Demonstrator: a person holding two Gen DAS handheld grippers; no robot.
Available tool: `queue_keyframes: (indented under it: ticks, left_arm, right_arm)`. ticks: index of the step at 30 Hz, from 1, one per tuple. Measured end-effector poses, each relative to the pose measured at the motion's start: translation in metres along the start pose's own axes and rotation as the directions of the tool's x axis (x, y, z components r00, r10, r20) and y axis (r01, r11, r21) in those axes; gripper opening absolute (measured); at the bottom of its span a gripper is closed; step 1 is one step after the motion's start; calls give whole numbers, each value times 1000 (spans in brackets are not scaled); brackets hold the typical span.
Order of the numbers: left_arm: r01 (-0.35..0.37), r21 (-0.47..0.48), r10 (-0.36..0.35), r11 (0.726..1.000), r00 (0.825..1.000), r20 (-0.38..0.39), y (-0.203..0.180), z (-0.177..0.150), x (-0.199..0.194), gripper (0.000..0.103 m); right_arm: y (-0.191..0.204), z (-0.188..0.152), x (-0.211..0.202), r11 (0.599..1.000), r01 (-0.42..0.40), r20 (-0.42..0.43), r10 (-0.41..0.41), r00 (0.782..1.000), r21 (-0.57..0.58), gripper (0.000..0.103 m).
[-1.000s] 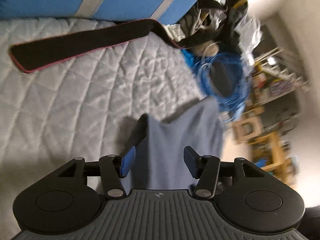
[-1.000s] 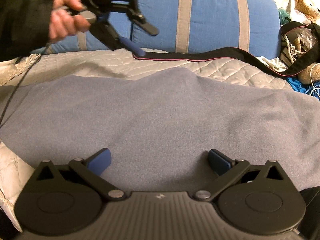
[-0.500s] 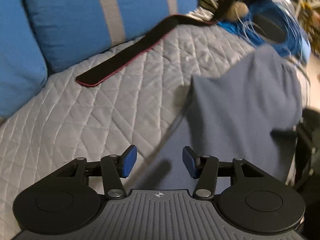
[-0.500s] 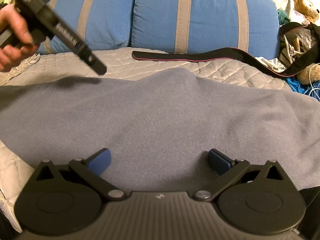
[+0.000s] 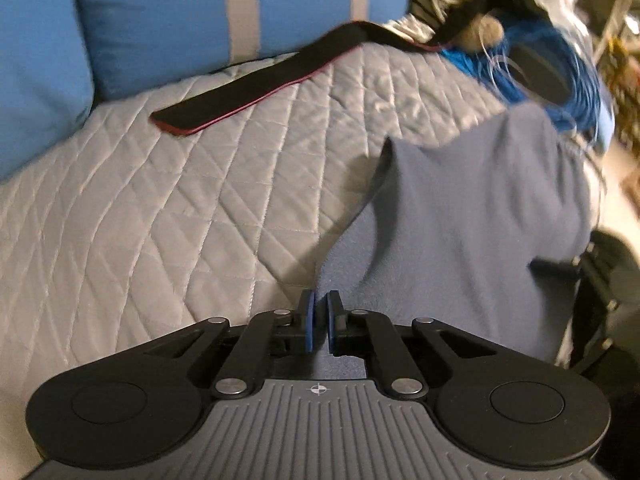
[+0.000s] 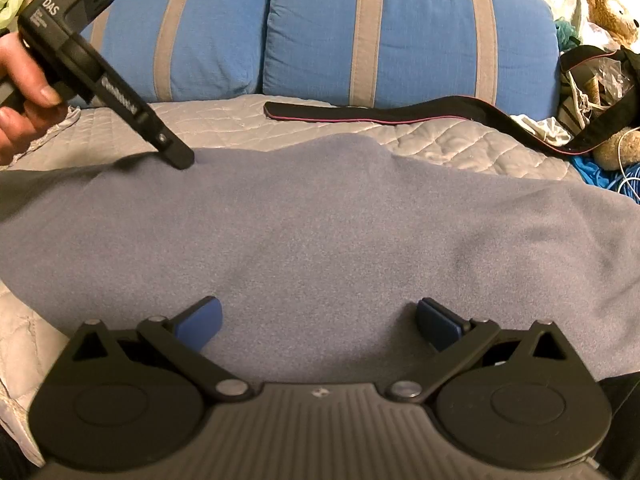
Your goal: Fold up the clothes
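Observation:
A grey-blue fleece garment [image 6: 328, 232] lies spread across a grey quilted bedspread [image 5: 140, 208]. It also shows in the left wrist view [image 5: 460, 232], with a raised corner at its far edge. My left gripper [image 5: 319, 320] is shut on the garment's far left edge; in the right wrist view [image 6: 182, 158] its tip touches the cloth. My right gripper [image 6: 318, 320] is open, its blue pads [image 6: 202, 318] low over the near side of the garment, holding nothing.
A black strap with a red border [image 6: 360, 114] lies on the bedspread behind the garment. Blue cushions with grey stripes [image 6: 408, 28] line the back. A coil of blue cable [image 5: 560, 64], a teddy bear [image 6: 610, 8] and clutter sit at the right end.
My left gripper came down onto the garment's far left edge and its jaws closed from wide open to shut on the cloth. The right gripper stayed in place, open.

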State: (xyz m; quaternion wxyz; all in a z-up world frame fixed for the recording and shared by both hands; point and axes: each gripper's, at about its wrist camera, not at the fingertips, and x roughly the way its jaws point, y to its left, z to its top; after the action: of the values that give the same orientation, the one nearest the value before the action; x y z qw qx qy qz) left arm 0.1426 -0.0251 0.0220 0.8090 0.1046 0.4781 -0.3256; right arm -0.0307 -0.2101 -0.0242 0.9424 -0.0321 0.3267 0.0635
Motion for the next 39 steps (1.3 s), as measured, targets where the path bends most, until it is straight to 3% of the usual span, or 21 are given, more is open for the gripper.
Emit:
queue_keyframes:
  ticks: [3, 8, 13, 17, 18, 21, 24, 26, 27, 28, 39]
  left_arm:
    - [54, -108, -54, 993, 999, 2, 17, 0, -1, 6]
    - [120, -268, -120, 956, 993, 15, 44, -5, -3, 4]
    - [43, -253, -36, 966, 999, 36, 52, -9, -14, 0]
    - [53, -197, -36, 979, 996, 85, 46, -8, -22, 2]
    - [58, -182, -42, 982, 995, 93, 43, -7, -21, 7]
    - [102, -170, -88, 980, 992, 89, 38, 0, -11, 43]
    - [154, -158, -139, 975, 985, 102, 33, 8, 4, 44]
    - [180, -156, -166, 971, 981, 103, 31, 11, 13, 40]
    - [178, -154, -163, 972, 981, 102, 29, 12, 18, 16]
    - [153, -156, -141, 976, 986, 90, 28, 13, 21, 2]
    - [98, -199, -79, 975, 992, 99, 38, 6, 12, 2]
  right_arm:
    - [0, 0, 1, 1000, -1, 0, 1, 1000, 0, 102]
    - [0, 0, 0, 1000, -1, 0, 1, 1000, 0, 102]
    - [0, 0, 0, 1000, 0, 0, 0, 1000, 0, 102]
    - [1, 0, 0, 1000, 0, 1, 0, 1000, 0, 102]
    - [1, 0, 0, 1000, 1, 1, -1, 1000, -1, 102]
    - [1, 0, 0, 1000, 2, 1, -2, 1000, -1, 102]
    - [1, 0, 0, 1000, 1, 1, -1, 1000, -1, 102]
    - [1, 0, 0, 1000, 1, 1, -1, 1000, -1, 102]
    - [1, 0, 0, 1000, 1, 2, -1, 1000, -1, 102]
    - [1, 0, 0, 1000, 1, 2, -1, 1000, -1, 102]
    - [2, 0, 0, 1000, 3, 2, -3, 1000, -2, 102]
